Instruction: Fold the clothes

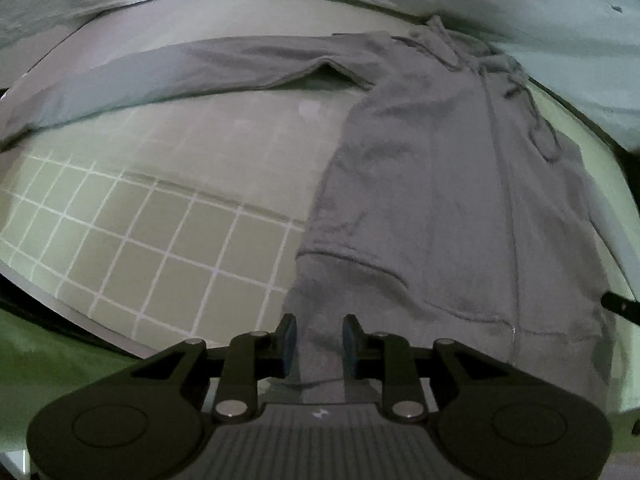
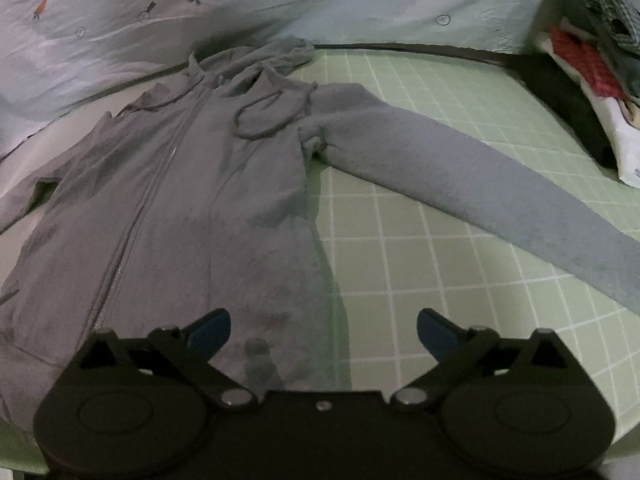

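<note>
A grey zip-up hoodie lies flat and face up on a green gridded mat, sleeves spread out to both sides. My left gripper sits over the hoodie's bottom hem near its left corner, jaws narrowly apart with hem cloth between the pads. In the right wrist view the hoodie fills the left side, one sleeve stretching right across the mat. My right gripper is wide open above the hoodie's bottom right corner, holding nothing.
A pale bedsheet with carrot prints lies behind the mat. A pile of folded clothes stands at the far right. The mat's front edge runs close to my left gripper.
</note>
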